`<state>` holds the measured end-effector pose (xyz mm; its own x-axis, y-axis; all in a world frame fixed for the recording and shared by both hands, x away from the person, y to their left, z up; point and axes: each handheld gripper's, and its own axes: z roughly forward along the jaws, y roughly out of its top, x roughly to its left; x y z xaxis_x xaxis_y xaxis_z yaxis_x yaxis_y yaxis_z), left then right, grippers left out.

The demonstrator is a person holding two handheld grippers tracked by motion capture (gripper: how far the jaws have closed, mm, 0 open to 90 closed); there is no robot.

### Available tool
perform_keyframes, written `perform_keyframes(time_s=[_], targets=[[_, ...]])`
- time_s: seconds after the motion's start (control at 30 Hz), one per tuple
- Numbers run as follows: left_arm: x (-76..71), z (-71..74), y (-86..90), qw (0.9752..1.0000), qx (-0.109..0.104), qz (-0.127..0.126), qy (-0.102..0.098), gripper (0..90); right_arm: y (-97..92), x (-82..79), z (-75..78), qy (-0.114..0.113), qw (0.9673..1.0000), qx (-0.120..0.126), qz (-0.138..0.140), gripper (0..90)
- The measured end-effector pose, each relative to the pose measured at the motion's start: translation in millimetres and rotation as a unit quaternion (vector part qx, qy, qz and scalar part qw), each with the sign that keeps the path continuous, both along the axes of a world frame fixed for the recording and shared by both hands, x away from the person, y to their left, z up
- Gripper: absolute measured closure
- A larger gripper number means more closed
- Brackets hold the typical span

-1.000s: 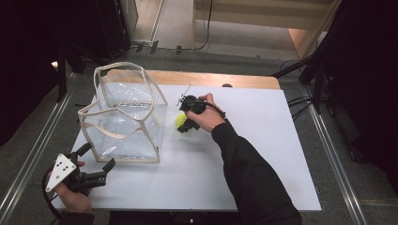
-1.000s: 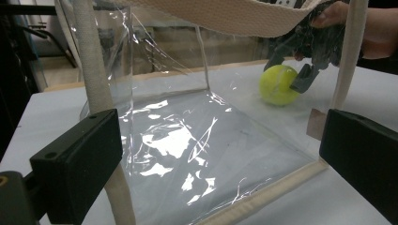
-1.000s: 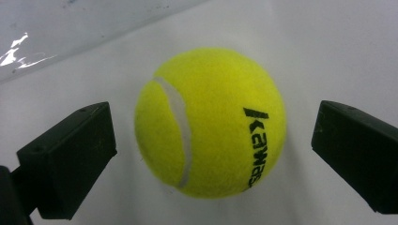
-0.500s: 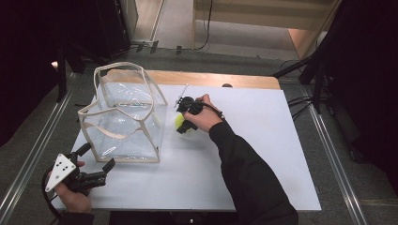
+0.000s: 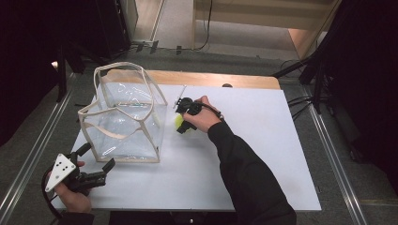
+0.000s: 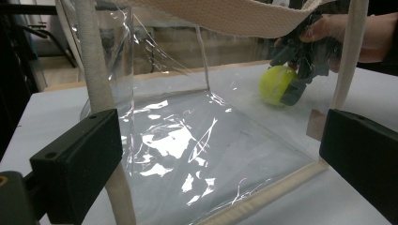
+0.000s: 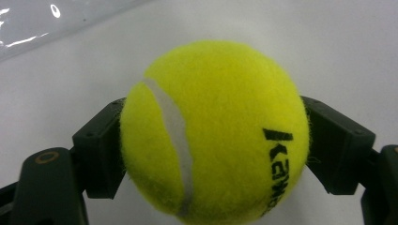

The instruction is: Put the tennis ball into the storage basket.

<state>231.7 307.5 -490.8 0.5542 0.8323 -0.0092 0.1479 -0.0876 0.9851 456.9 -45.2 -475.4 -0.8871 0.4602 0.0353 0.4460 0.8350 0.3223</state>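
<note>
From above, the right gripper (image 5: 182,125) has just closed its jaws onto the tennis ball (image 5: 179,123) on the white table (image 5: 263,140), at three o'clock of the clear bag (image 5: 124,117). The left gripper (image 5: 96,164), at the bag's seven o'clock, gapes empty.

Left gripper view: the ball (image 6: 278,84) shows through the bag (image 6: 187,140), at one o'clock.

Right gripper view: pads press both sides of the ball (image 7: 213,133); being round, it has no long axis, and its white seam runs eleven to six.

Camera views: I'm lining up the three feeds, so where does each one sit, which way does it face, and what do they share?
High view: above the person's side, looking forward and down on the white table; both forearms show, left gripper open.
Left gripper view: rides the left gripper, looking level between its black jaws into the clear bag.
Right gripper view: rides the right gripper, whose jaws have just been closing and now press on the tennis ball.
Shared: all three show the ball and bag.
</note>
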Motion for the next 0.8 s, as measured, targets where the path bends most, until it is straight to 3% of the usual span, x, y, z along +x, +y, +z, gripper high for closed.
perform_keyframes(time_s=[0.2,0.8], targets=[[0.0,0.0,0.0,1.0000,0.000,0.000,0.000,0.0,1.1,-0.3,1.2,0.007,1.0000,0.002,-0.003,21.9],[0.1,0.1,0.3,1.0000,0.002,0.001,0.002,0.0,0.4,0.5,4.1,0.003,1.0000,-0.006,0.002,23.1]])
